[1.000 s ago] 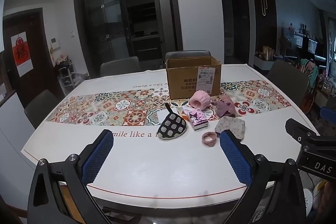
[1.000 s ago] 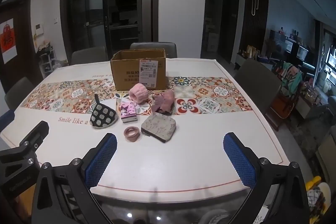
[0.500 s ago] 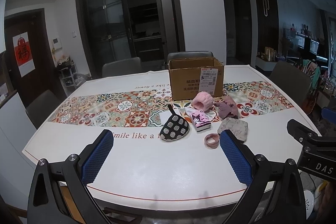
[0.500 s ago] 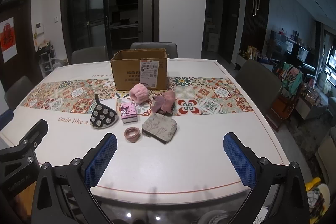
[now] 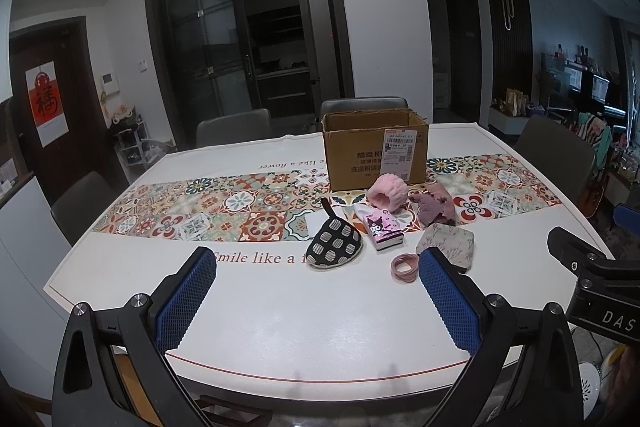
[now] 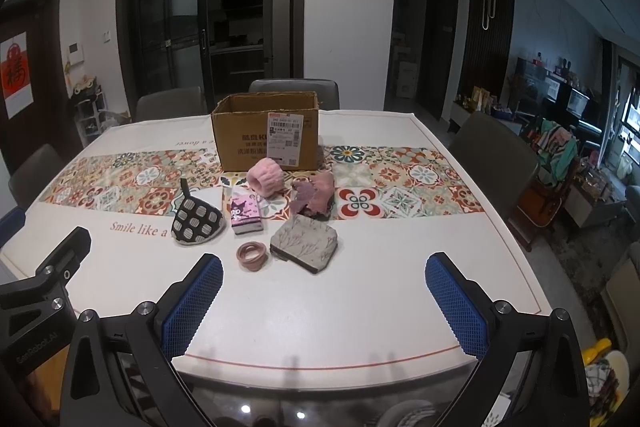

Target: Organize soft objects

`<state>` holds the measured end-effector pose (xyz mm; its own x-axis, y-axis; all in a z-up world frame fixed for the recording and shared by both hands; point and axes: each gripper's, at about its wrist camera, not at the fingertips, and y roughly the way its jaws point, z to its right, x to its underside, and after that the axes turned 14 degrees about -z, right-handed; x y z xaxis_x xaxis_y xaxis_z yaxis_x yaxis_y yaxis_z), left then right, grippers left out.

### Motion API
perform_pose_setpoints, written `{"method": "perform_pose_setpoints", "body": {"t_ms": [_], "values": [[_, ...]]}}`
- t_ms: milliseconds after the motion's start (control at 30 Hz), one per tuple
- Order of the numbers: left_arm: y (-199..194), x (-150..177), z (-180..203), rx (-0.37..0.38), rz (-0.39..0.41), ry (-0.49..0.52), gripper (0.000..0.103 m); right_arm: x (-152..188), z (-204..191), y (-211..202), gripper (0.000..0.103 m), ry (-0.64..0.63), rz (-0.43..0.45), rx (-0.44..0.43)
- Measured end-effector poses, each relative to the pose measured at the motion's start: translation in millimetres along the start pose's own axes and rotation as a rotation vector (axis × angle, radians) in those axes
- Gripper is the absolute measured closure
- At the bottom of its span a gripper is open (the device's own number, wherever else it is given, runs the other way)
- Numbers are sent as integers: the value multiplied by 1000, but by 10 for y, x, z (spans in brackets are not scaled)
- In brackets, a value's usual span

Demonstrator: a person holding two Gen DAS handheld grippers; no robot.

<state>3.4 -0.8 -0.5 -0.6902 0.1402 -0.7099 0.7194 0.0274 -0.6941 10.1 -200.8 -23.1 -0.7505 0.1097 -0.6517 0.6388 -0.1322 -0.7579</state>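
An open cardboard box [image 5: 375, 148] [image 6: 267, 135] stands on the patterned runner. In front of it lie a fluffy pink band [image 5: 387, 189] [image 6: 265, 177], a mauve cloth [image 5: 435, 203] [image 6: 314, 194], a pink tissue pack [image 5: 380, 229] [image 6: 246, 212], a black spotted pot holder [image 5: 334, 245] [image 6: 196, 221], a grey floral pad [image 5: 447, 242] [image 6: 305, 242] and a pink hair tie [image 5: 405, 265] [image 6: 251, 255]. My left gripper [image 5: 316, 297] and right gripper [image 6: 324, 301] are open and empty, over the table's near edge, short of the objects.
The white table [image 5: 280, 311] [image 6: 360, 291] carries a tiled runner [image 5: 224, 207]. Grey chairs stand at the far side [image 5: 234, 131], left [image 5: 82, 205] and right [image 6: 494, 155]. The other gripper shows at the right edge of the left view [image 5: 592, 279].
Both views have shifted slightly; the objects sit a little higher in the frame. Nothing on the table has moved and both grippers stay open.
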Motion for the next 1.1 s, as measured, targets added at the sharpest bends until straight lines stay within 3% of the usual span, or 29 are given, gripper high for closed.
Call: {"method": "perform_pose_setpoints", "body": {"t_ms": [1100], "values": [[17, 12, 0, -3, -2, 0, 0, -1, -7, 15, 0, -4, -3, -2]]}}
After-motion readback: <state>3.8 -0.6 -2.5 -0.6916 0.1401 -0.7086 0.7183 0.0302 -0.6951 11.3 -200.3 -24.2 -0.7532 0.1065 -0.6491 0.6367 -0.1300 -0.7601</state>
